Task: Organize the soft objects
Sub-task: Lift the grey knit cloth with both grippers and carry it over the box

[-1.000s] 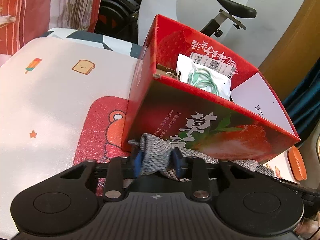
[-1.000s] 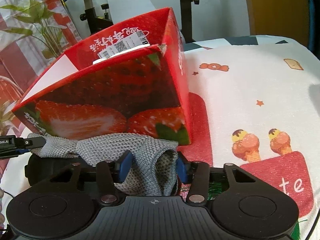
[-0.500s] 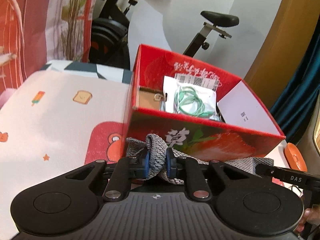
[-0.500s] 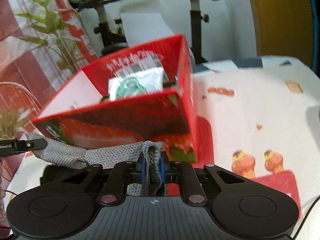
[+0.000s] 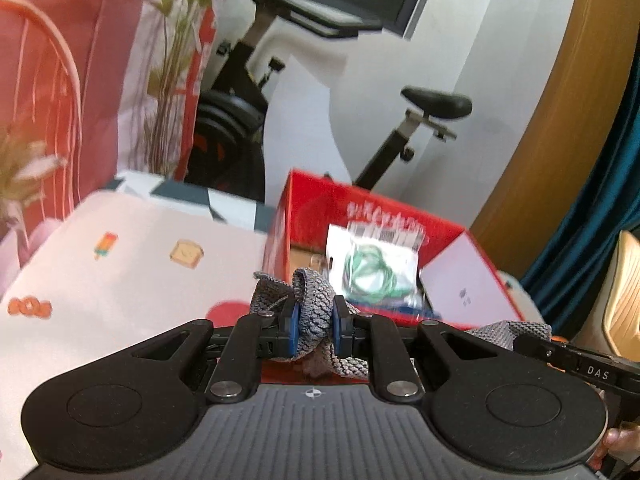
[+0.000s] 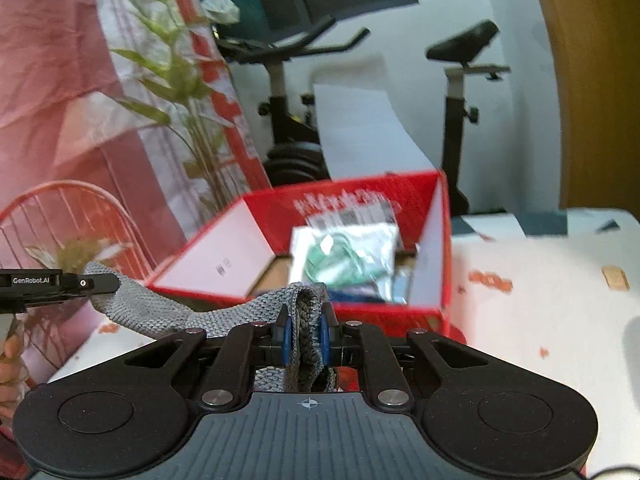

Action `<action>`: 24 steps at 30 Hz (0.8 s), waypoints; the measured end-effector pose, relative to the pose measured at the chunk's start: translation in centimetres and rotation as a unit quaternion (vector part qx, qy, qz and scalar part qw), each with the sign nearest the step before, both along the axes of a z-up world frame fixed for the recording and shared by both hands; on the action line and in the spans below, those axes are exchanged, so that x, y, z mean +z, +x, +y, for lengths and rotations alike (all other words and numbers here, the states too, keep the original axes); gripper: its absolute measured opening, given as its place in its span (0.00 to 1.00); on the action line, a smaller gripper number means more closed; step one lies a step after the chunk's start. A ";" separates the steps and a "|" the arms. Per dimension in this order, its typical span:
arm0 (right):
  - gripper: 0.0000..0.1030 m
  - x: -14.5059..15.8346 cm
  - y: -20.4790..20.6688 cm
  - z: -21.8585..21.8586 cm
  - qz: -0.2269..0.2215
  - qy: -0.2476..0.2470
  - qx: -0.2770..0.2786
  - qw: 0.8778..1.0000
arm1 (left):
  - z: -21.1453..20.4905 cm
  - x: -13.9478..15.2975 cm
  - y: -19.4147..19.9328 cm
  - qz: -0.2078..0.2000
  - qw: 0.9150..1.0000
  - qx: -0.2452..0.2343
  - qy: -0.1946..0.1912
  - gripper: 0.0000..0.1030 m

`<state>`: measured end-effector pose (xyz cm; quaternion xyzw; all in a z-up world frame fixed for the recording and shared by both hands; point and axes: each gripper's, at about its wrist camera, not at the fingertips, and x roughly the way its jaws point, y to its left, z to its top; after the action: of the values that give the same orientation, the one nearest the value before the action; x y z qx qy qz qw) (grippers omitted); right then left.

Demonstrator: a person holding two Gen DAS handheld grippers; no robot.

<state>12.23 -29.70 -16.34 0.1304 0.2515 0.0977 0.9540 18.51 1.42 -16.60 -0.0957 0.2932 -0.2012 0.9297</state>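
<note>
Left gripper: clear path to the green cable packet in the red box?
Probably not as is: the left gripper is shut on the grey knit cloth. The red box is open-topped, packet uncovered.

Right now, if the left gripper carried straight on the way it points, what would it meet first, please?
Probably the red strawberry box: the left gripper, shut on the grey knitted cloth, points towards its open top, where a white packet lies. Depth is unclear, so it might pass just over the near rim.
</note>
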 end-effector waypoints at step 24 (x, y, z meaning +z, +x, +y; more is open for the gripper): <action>0.12 4.2 12.6 -0.4 -0.023 -0.150 0.004 0.988 | -10.0 2.7 9.9 -0.084 0.987 -0.055 0.126 0.16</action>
<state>24.80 -30.15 -12.14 -0.0171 0.2422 0.0660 0.9678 28.37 -8.59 -13.91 0.0558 0.2418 -0.2208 0.9432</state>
